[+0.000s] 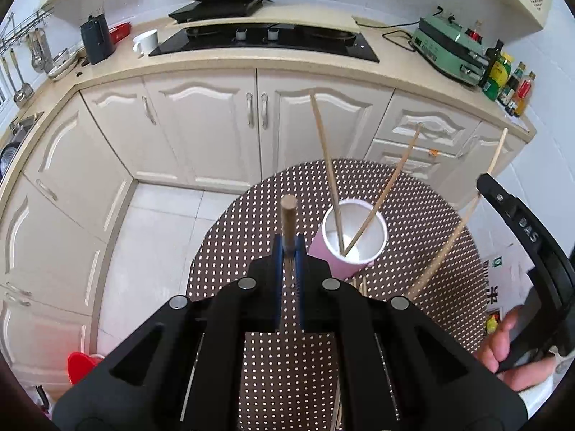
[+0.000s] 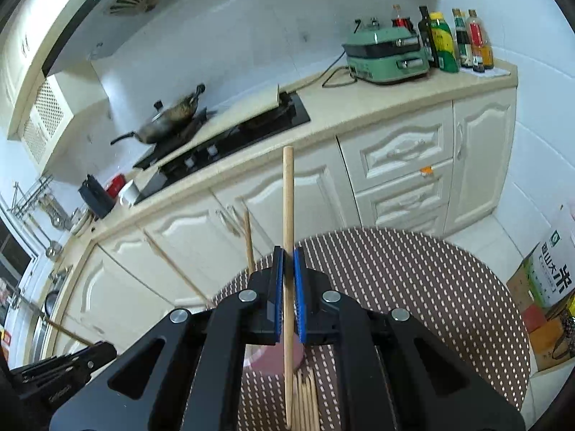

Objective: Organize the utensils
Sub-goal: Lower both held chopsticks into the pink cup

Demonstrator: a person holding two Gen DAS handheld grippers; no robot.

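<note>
Chopsticks [image 2: 303, 400] beneath clamped chopstick [image 2: 288, 222]

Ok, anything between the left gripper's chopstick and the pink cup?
Nothing visible blocks it. The left gripper holds its chopstick beside the pink cup, whose open mouth holds only two leaning chopsticks, leaving room.

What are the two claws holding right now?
Left claw: closed on a chopstick.
Right claw: closed on another chopstick.
</note>
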